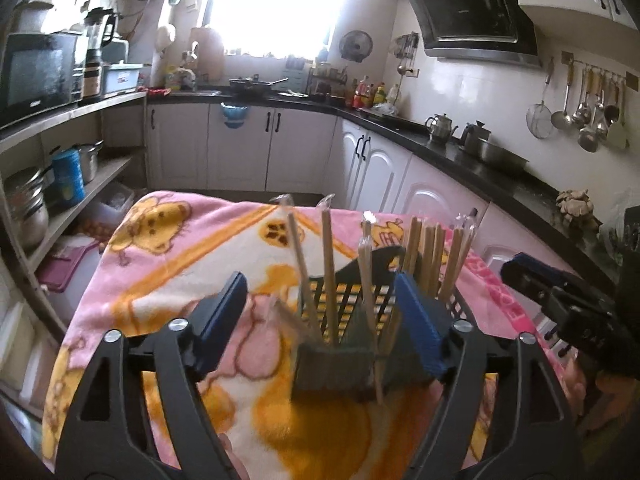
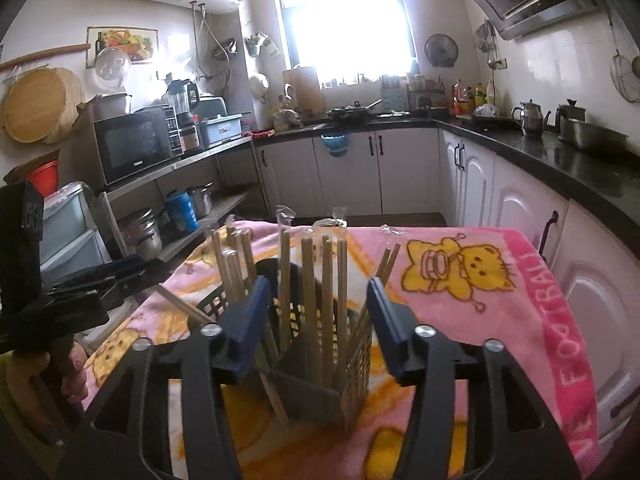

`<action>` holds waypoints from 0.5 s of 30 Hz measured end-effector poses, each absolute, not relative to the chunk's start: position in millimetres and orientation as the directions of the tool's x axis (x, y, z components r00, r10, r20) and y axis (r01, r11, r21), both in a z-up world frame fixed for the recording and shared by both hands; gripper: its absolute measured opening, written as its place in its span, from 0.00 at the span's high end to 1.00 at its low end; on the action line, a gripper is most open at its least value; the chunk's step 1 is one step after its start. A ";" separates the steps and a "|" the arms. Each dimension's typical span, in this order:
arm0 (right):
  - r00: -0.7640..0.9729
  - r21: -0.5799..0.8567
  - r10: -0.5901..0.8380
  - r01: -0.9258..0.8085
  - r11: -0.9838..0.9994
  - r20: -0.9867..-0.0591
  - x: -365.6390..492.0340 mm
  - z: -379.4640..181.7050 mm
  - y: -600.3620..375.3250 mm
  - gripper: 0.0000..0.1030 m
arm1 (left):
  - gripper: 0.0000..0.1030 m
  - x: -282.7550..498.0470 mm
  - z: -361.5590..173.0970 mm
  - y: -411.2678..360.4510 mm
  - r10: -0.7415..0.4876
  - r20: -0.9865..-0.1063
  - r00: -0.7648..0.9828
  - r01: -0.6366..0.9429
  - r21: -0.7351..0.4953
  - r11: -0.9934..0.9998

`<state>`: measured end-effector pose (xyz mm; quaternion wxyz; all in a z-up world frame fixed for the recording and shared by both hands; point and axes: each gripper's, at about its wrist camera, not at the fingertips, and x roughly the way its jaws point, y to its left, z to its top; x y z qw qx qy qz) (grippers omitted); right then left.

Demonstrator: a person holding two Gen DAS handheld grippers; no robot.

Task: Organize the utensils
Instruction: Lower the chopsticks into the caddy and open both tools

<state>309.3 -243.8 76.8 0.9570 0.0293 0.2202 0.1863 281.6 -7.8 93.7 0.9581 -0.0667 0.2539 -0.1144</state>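
Chopsticks [image 2: 306, 280] stand upright in a dark slotted utensil basket [image 2: 320, 376] that rests on a pink and yellow cartoon blanket [image 2: 472, 304] spread over the worktop, roughly midway between the blanket's left and right edges and toward its near edge. Several of the sticks carry clear plastic sleeves at their tops, and they sit in separate compartments of the basket, some bunched at the far left, others in the near compartment. The right gripper [image 2: 318, 322] has its blue-padded jaws spread wide, one on each side of the basket's near compartment, pads clear of the sticks and holding nothing. The left gripper [image 1: 320, 318] is likewise spread wide, its pads flanking the basket and gripping nothing. A loose chopstick [image 2: 182, 304] lies slanted at the basket's left side; whether it rests on the blanket or leans on the basket is unclear. Behind the worktop runs a black kitchen counter [image 2: 560, 156] with two kettles.
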 end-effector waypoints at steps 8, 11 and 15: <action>0.857 0.112 0.350 -0.333 0.936 -0.379 253.3 75.5 -244.5 0.08 | 0.11 227.9 89.6 2.8 -0.219 -0.448 0.867 0.162 -0.162 0.973; 0.851 0.105 0.353 -0.339 0.935 -0.388 236.1 68.0 -244.1 0.07 | 0.11 210.3 84.8 5.8 -0.206 -0.446 0.871 0.149 -0.159 0.976; 0.842 0.108 0.357 -0.344 0.933 -0.405 217.3 55.6 -241.2 0.06 | 0.11 192.5 76.8 6.2 -0.190 -0.453 0.871 0.137 -0.148 0.979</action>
